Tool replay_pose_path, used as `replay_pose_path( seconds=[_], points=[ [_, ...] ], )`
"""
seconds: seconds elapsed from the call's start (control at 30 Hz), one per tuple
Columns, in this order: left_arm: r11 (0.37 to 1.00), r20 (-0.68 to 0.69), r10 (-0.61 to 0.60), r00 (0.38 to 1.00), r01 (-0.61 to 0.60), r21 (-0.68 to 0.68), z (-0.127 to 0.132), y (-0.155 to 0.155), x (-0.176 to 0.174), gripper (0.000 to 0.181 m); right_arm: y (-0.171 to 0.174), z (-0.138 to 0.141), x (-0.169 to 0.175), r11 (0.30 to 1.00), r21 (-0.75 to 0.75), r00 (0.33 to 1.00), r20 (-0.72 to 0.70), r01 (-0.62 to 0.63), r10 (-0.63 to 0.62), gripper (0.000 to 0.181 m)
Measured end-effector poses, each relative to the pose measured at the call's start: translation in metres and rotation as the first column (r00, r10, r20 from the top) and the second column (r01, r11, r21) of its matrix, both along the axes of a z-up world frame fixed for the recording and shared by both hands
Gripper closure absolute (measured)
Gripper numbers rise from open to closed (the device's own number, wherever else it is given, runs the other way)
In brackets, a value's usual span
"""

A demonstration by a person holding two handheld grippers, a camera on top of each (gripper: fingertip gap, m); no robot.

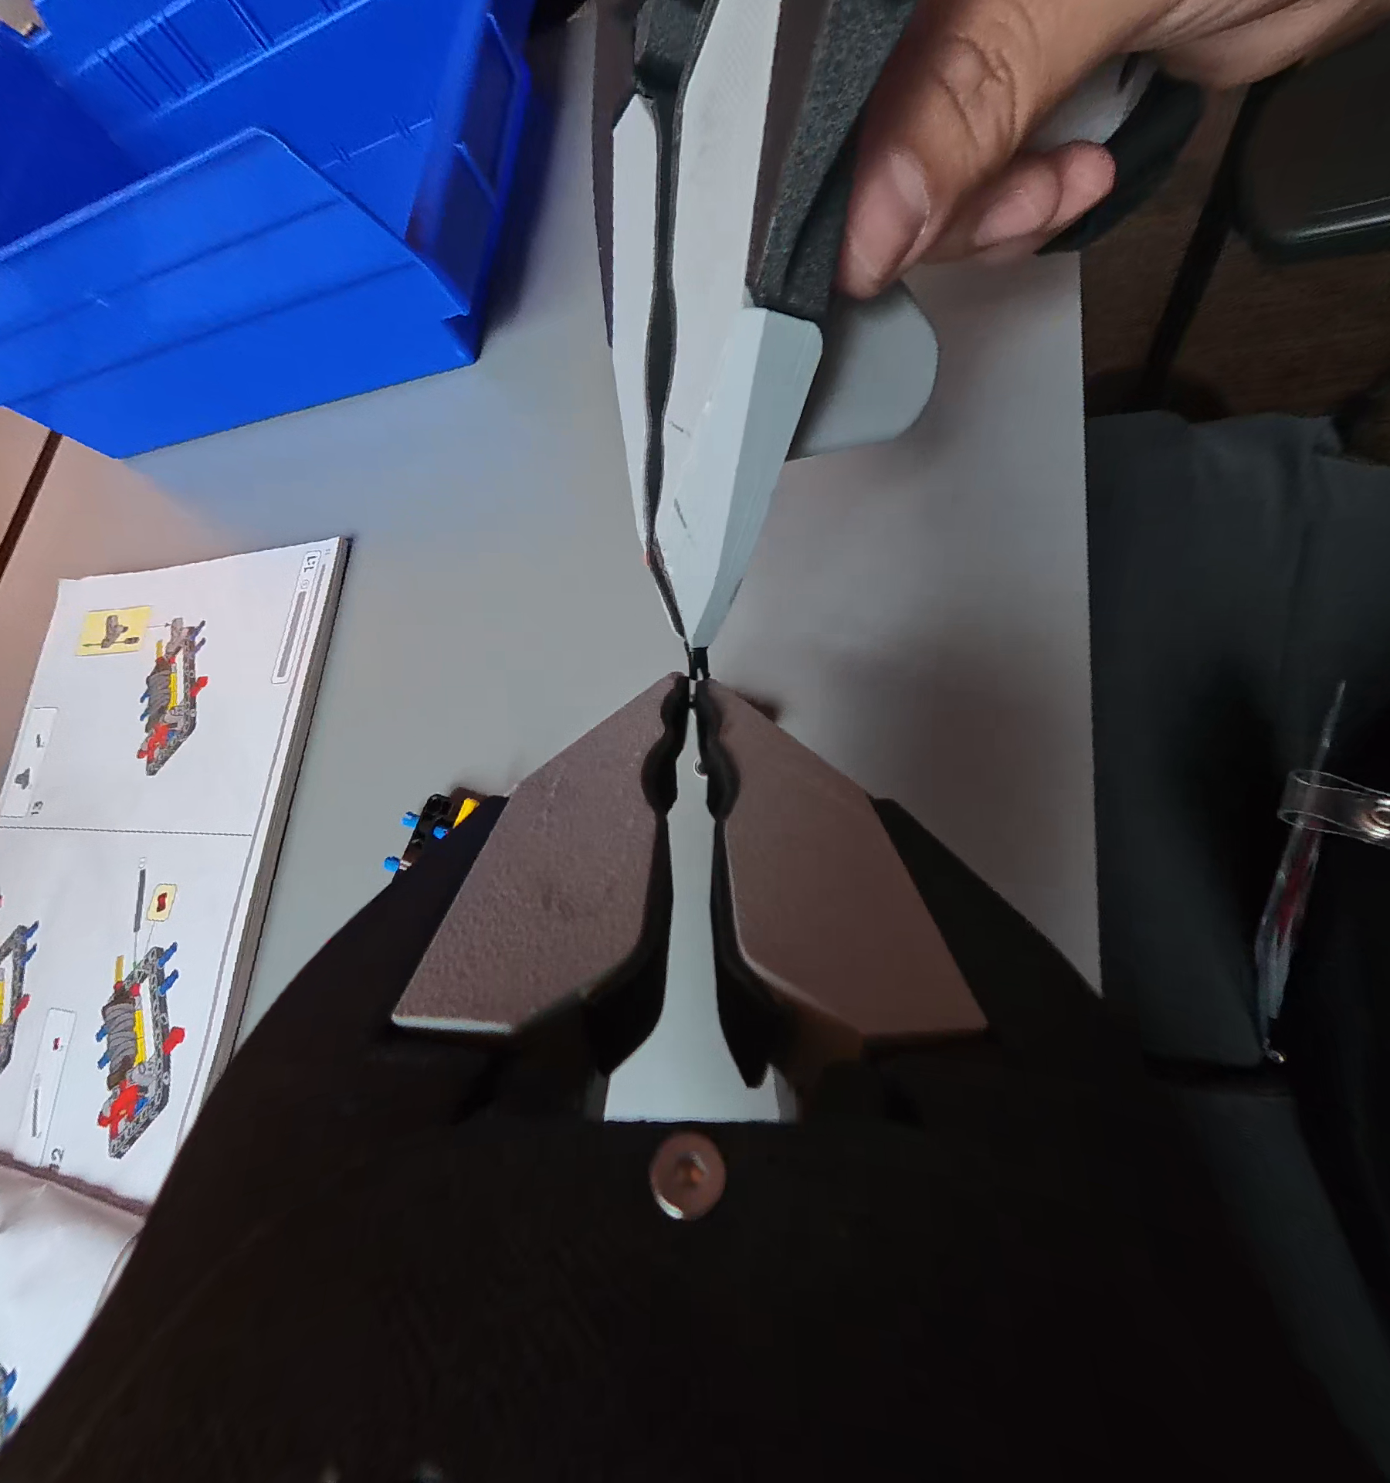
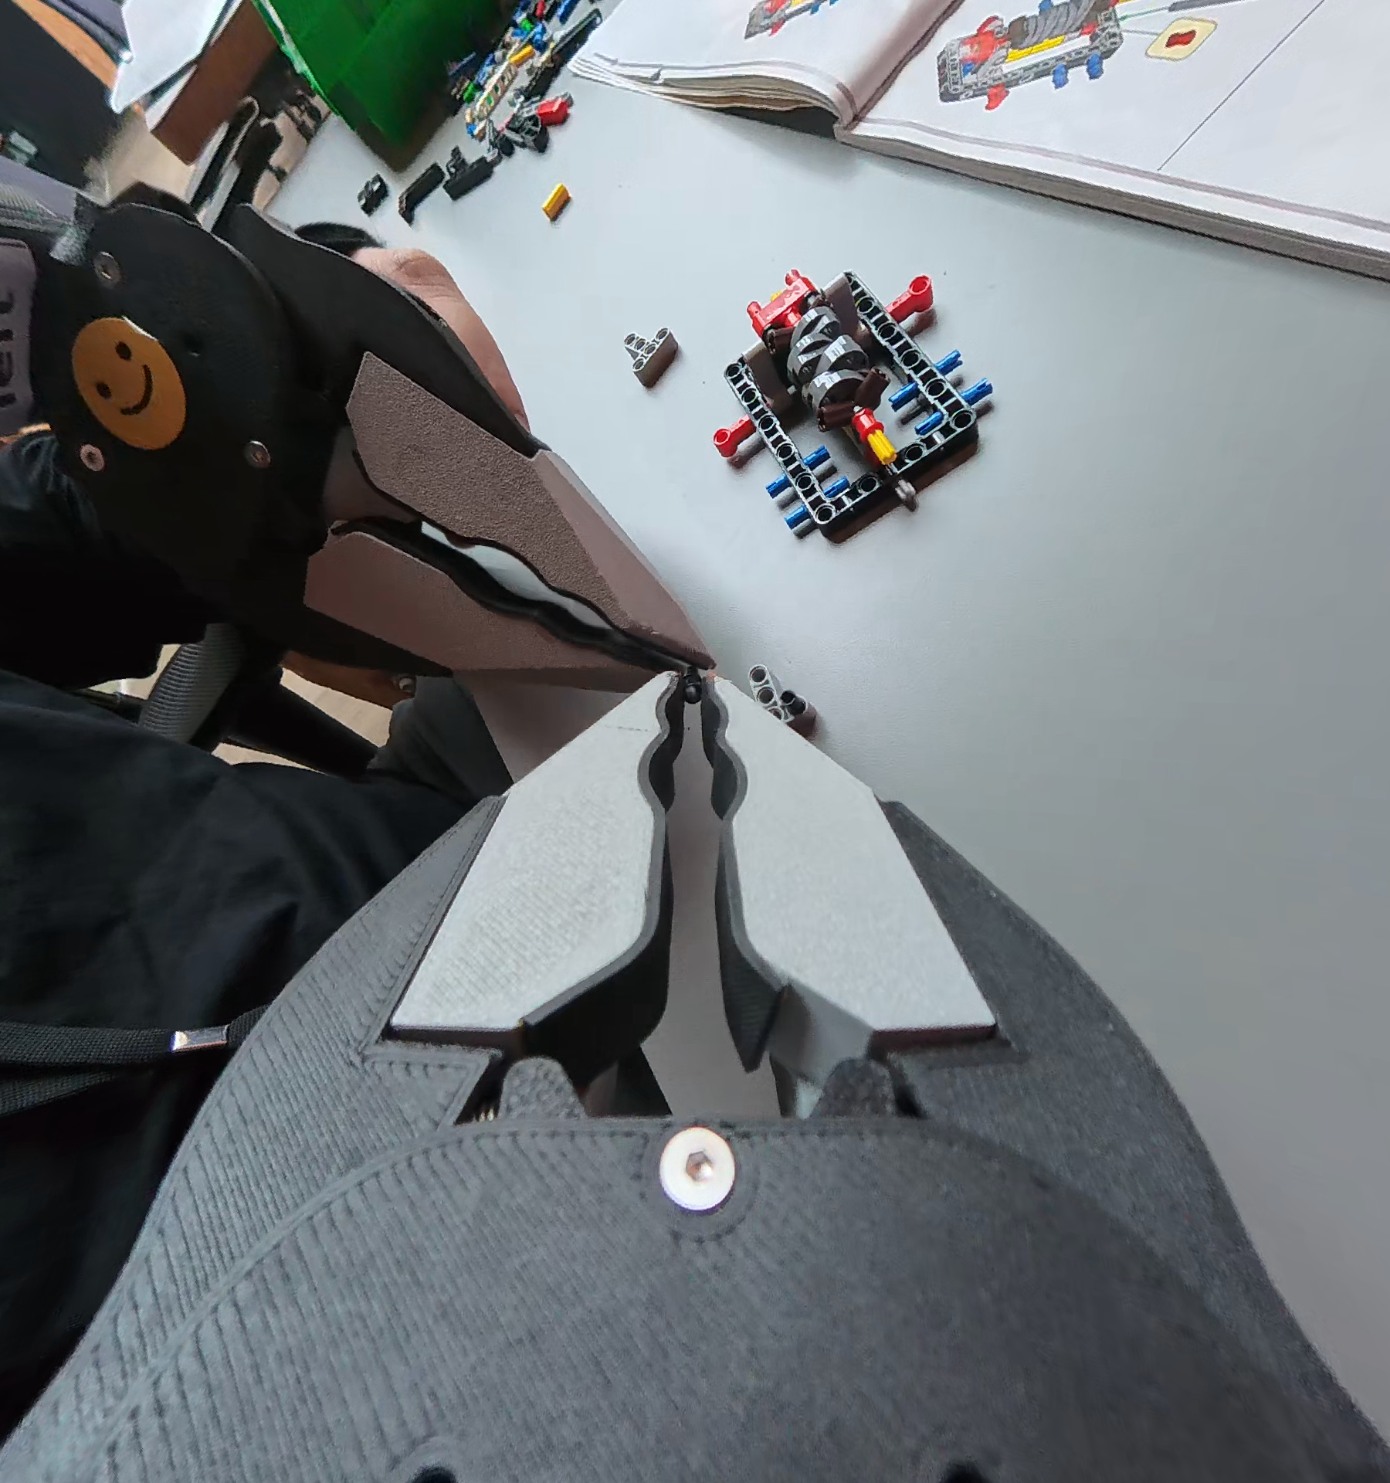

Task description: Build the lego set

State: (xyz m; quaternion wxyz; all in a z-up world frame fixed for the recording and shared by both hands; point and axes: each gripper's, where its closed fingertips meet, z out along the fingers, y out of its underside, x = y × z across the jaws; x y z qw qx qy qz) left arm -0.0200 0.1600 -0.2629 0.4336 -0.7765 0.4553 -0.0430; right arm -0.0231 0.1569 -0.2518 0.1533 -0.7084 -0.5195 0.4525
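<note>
Above the near edge of the grey table [image 2: 1077, 722], both grippers meet tip to tip; left gripper [image 1: 690, 684], brown-fingered, has its tips pinched together on a tiny black pin [image 1: 697, 663]; right gripper [image 2: 689, 688], grey-fingered, has its tips closed on the same black pin from the opposite end; whether one or both carry the load, cannot tell; the pin is clear of the tabletop, held between the two noses.

From the right wrist view: partly built lego frame [image 2: 852, 409] lies flat on the table, well apart from the grippers; black rectangular beam frame, blue pins along its sides, red connectors at the corners, dark gear drum and a yellow piece on an axle inside; small grey angled piece [image 2: 650, 353] just left of the frame, not touching; another small grey-and-black piece [image 2: 784, 702] on the table just beside the right gripper's tips; single yellow brick [image 2: 556, 201] farther back; loose parts pile [image 2: 507, 88] beside a green bin [image 2: 387, 64] at the far corner; open instruction booklet [image 2: 1117, 104] behind the frame.

From the left wrist view: blue storage bins [image 1: 218, 217] stacked at upper left; a person's hand [image 1: 997, 136] wraps the right gripper's body; instruction booklet pages at lower left; a clear badge holder [image 1: 1317, 818] hangs at right.
</note>
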Motion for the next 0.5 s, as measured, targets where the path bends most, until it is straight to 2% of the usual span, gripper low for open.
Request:
replay_pose_path(
  seconds=[0.1, 0.33, 0.5],
  points=[
    [1.0, 0.021, 0.0, 1.0, 0.0, -0.006, 0.0, 0.0, 0.002, 0.174, 0.001, 0.001, -0.001, 1.0, -0.015, 1.0, -0.01, 0.009, -0.01, 0.18],
    [0.999, 0.02, 0.026, 0.999, -0.027, 0.026, 0.003, 0.003, -0.002, 0.178, 0.002, 0.0, -0.006, 0.999, -0.026, 0.999, -0.029, 0.02, -0.02, 0.18],
    [0.998, 0.074, 0.033, 0.997, -0.037, 0.058, 0.011, 0.003, -0.004, 0.179, 0.002, 0.009, -0.008, 0.999, -0.02, 0.993, -0.117, 0.027, -0.029, 0.18]
  ],
)
